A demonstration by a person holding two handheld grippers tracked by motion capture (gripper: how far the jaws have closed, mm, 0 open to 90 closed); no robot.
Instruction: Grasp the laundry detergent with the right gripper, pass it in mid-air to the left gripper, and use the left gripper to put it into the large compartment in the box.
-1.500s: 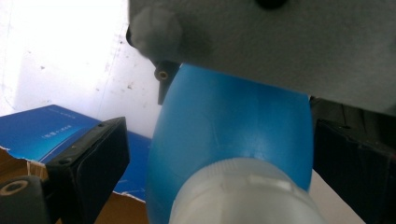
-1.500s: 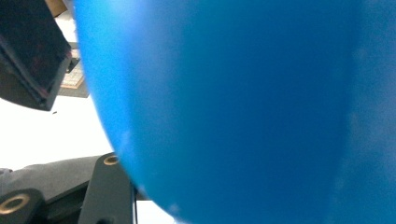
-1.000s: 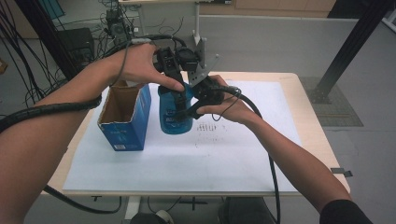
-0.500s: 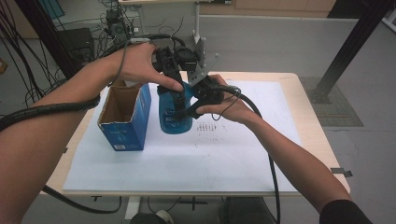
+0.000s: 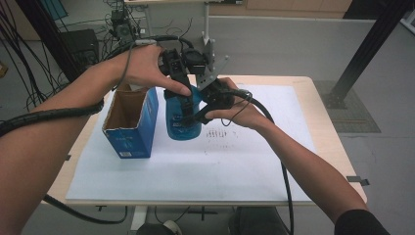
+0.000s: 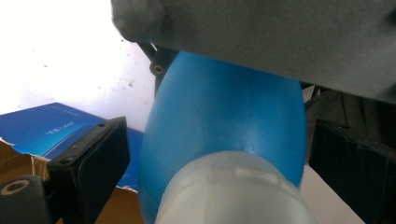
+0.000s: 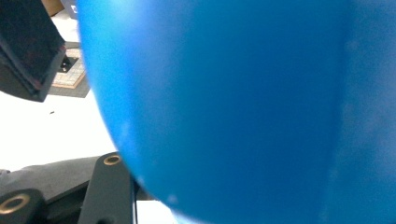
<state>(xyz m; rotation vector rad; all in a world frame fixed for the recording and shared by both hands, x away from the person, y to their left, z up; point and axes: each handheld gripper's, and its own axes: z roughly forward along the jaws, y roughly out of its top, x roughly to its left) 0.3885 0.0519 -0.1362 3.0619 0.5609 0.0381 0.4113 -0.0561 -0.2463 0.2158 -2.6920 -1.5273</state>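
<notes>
On the table (image 5: 323, 161) lies a sheet of paper (image 5: 205, 171), and on it stand a box (image 5: 131, 125) to the left and a bottle (image 5: 182, 120) just beside it to the right. The left gripper (image 5: 186, 105) comes down on the bottle from above and behind, its jaws to either side of the bottle, while the right gripper (image 5: 204, 113) meets the bottle from the right. The box's top stands open; whether box and bottle touch is hard to tell from above.
</notes>
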